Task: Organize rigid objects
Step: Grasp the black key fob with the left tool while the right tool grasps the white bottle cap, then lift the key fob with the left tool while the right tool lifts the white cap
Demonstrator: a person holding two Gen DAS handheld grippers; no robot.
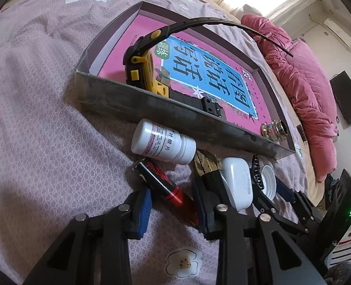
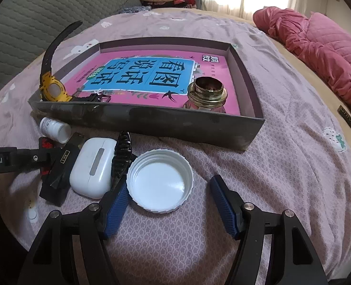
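Right wrist: right gripper jaws spread around white cap; earbud case beside; left gripper jaws spread astride battery.

Bedsheet mauve w/ white lattice print & white flowers. Box dark grey outside, book inside pink w/ blue panel (black characters). Watch yellow/black. Cap white. Quilt pink.

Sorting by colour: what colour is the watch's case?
Yellow, on a black strap; the watch shows best in the right wrist view.
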